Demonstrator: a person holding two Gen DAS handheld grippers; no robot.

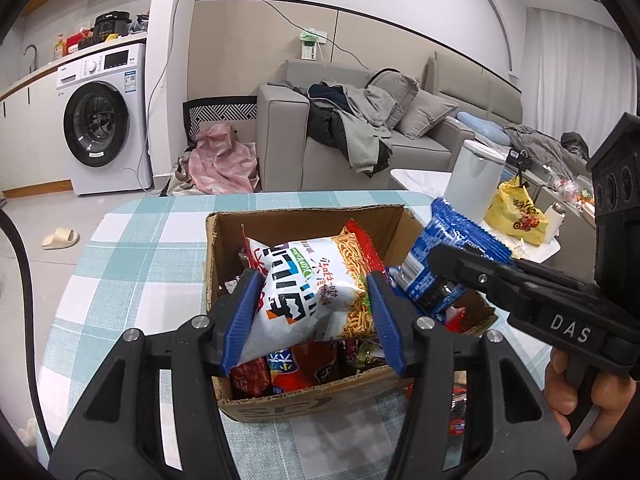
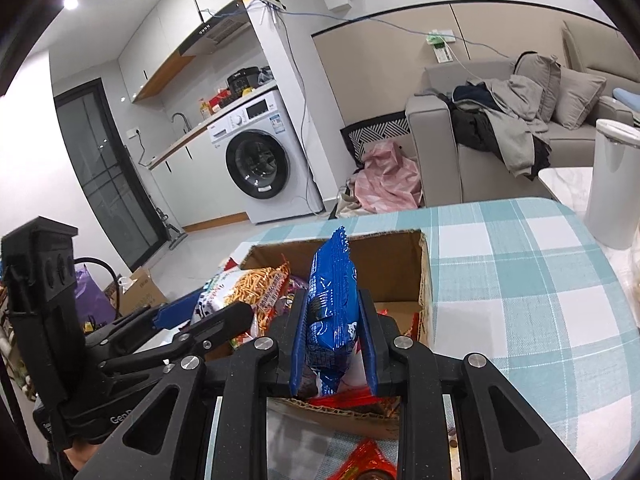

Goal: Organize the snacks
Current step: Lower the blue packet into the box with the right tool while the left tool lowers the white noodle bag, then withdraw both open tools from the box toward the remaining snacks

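A cardboard box [image 1: 304,402] sits on the checked tablecloth and holds several snack packets. My left gripper [image 1: 316,284] is shut on a white and red noodle snack bag [image 1: 312,280], held over the box. My right gripper [image 2: 334,312] is shut on a blue snack packet [image 2: 330,300], upright over the box's right side [image 2: 424,276]. In the left wrist view the right gripper [image 1: 436,258] comes in from the right with the blue packet [image 1: 448,240]. In the right wrist view the left gripper [image 2: 200,316] and noodle bag [image 2: 248,288] are at the left.
The tablecloth [image 1: 144,264] extends left and behind the box. A red packet [image 2: 368,462] lies on the table in front of the box. A white bin [image 2: 612,184] and a side table with a yellow bag [image 1: 516,212] stand right. A sofa [image 1: 360,128] is behind.
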